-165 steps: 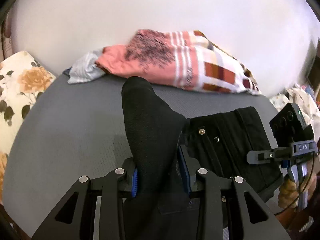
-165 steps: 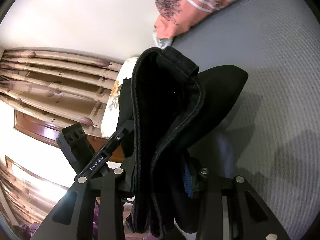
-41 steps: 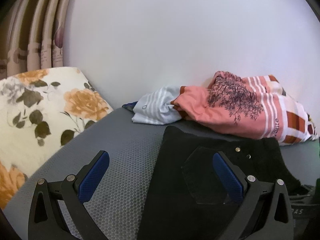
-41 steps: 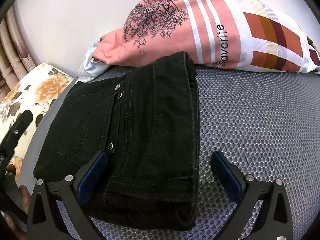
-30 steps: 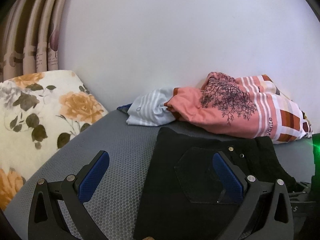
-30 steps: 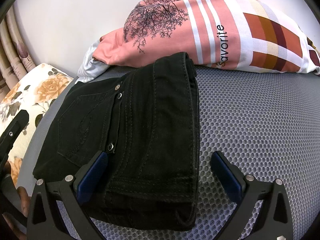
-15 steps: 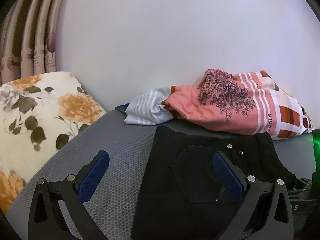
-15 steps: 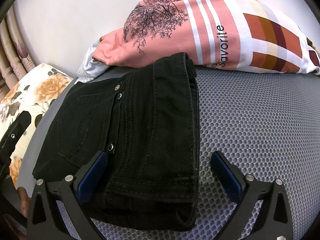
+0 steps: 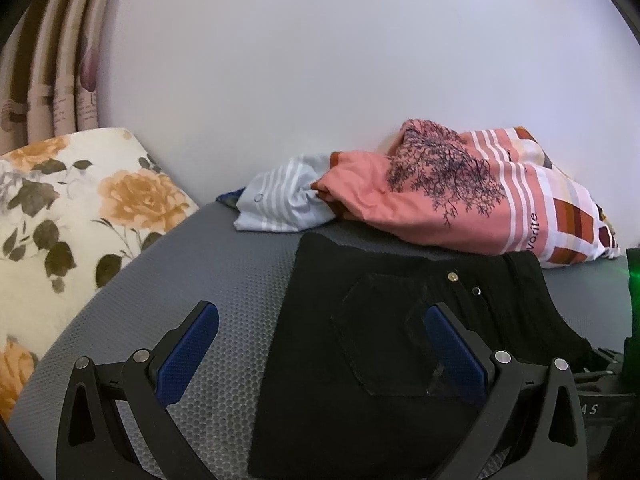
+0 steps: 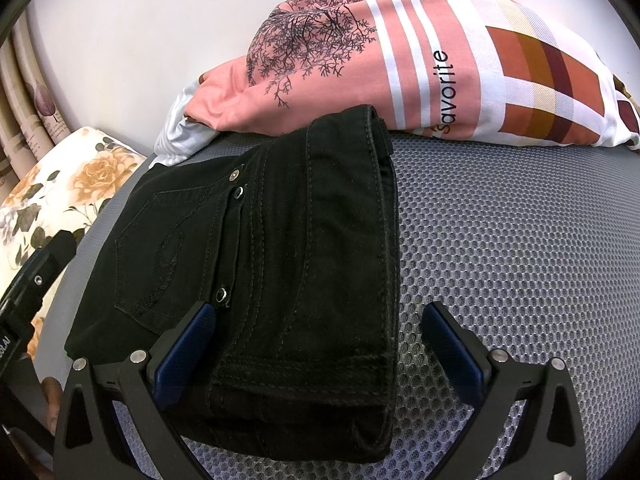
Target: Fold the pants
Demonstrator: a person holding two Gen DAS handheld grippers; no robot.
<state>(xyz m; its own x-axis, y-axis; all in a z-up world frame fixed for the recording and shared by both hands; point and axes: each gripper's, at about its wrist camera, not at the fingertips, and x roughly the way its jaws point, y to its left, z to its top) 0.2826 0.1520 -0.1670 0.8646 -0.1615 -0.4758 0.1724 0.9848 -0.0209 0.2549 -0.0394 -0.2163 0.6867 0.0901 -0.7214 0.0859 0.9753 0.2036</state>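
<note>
The black pants lie in a compact folded stack on the grey mesh surface, so the fold looks finished; the right gripper stands wide open, holding nothing, straddling the near hem; the left gripper gapes empty too, pants ahead and rightward; bare mesh lies open right of the stack, while the pink patterned pillow crowds its far edge.

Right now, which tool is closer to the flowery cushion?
Left. The left tool sits open right beside the floral cushion, its left finger nearest it. The right tool is open too, with the folded black pants between it and the cushion.
</note>
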